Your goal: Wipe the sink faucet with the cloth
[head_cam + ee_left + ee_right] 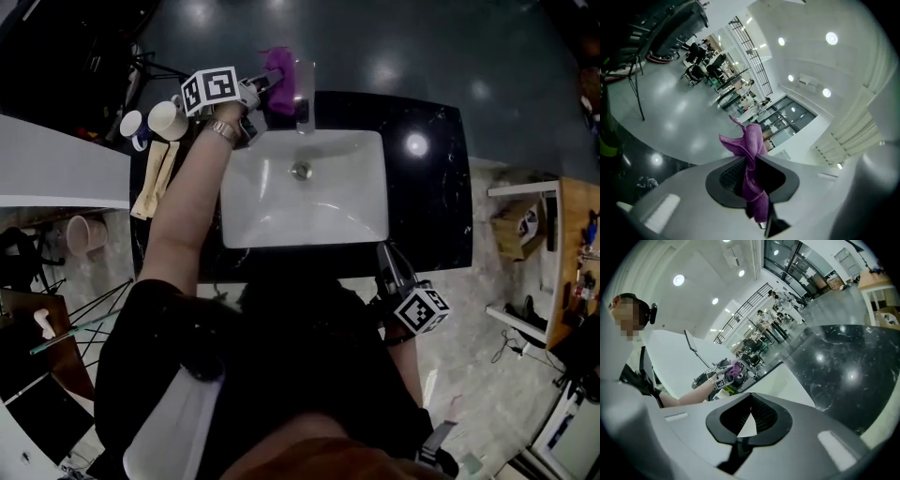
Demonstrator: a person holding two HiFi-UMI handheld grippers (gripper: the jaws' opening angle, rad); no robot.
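Here the purple cloth (278,73) is at the far edge of the sink, bunched up and clamped between the jaws of the left gripper (265,84). In the left gripper view its folds are squeezed between both pads, with a tuft standing out past the tips. The cloth lies just to the left of the chrome faucet (305,94), which rises at the middle of the far rim. From the head view it cannot be told whether the two touch.

Below the faucet the white basin (246,202) opens toward the person, with its drain (300,171) in the middle, set into a black speckled countertop (436,202). Two mugs (157,122) stand on the far left of the counter. The right gripper (385,253) hangs at the near right corner of the counter, well apart from the faucet. Its jaws are pressed together on nothing.

The step in hand looks like bringing the cloth up to the faucet, with the wiping itself not yet clearly under way. The next move likely calls for pressing the tuft against the faucet's body and drawing it along and around the metal. The grip should stay firm so the cloth does not slip out.
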